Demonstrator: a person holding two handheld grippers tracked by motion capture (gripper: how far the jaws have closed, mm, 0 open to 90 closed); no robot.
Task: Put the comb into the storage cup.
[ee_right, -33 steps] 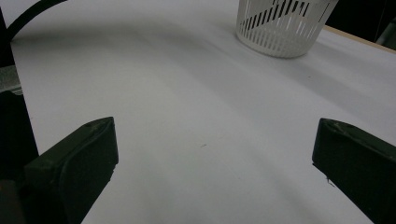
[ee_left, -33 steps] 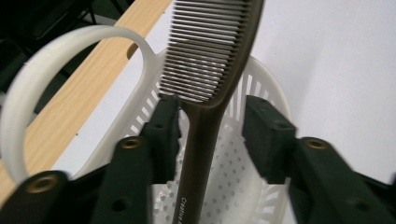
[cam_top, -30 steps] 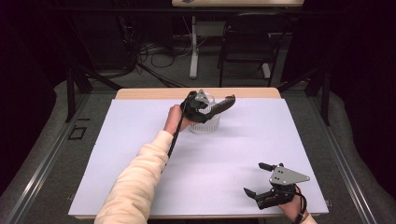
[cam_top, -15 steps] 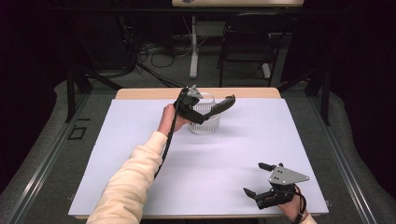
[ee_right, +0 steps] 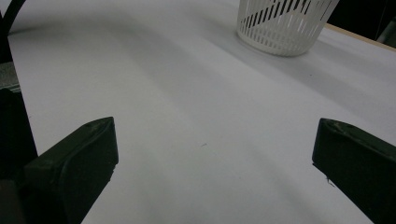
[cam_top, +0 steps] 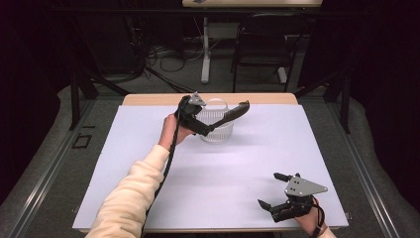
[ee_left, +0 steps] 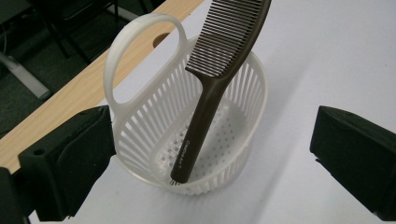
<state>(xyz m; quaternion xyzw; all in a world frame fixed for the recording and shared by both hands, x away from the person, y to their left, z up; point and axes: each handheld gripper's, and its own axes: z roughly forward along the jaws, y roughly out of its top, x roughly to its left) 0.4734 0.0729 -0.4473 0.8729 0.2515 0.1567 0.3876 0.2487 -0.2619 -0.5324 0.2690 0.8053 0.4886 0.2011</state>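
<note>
Beside basket (cam_top: 216, 130), left tool (cam_top: 213, 124) raised, open

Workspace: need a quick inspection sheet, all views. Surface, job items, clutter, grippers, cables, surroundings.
Surface: white sheet over a wooden table.
Job's things: white slatted basket upright; brown comb stands handle-down in it, leaning on the rim.
Clutter: nothing seen.
Grippers: left gripper open beside the basket, its jaws have just been opening, nothing pinched; right gripper open, low over the sheet's near right corner.
Cables: black cable trails along the left sleeve.
Surroundings: dark chair, floor cables.
</note>
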